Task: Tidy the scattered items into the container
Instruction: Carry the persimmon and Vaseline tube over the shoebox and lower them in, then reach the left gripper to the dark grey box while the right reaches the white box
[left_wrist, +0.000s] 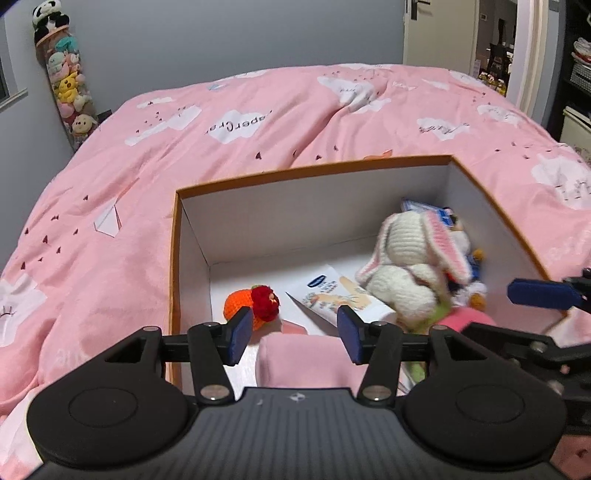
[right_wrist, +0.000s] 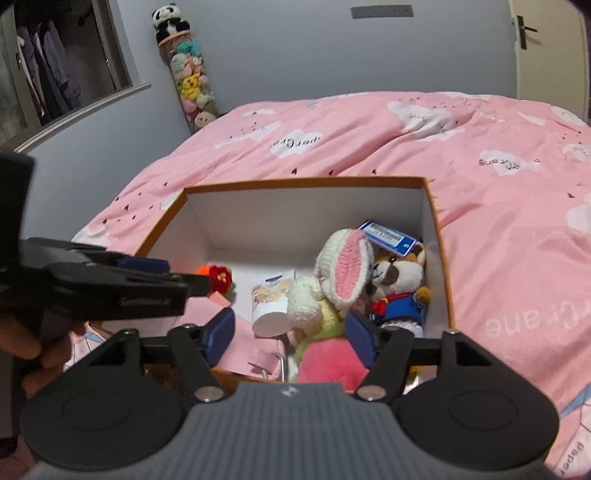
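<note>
Crocheted rabbit (right_wrist: 343, 273) lies inside the orange-rimmed box (left_wrist: 314, 167) on the bed; judged light, soft, compressible, best pinched at the body; left gripper (left_wrist: 293, 332) and right gripper (right_wrist: 291, 338) both stand wide, holding nothing.

Grey walls (right_wrist: 295, 48) behind a pink-quilted bed (right_wrist: 480, 166)

A bed (right_wrist: 461, 155) under a rumpled pink duvet (left_wrist: 258, 122) printed with white clouds carries an open orange-edged cardboard box (right_wrist: 303, 181) near its near edge.
</note>
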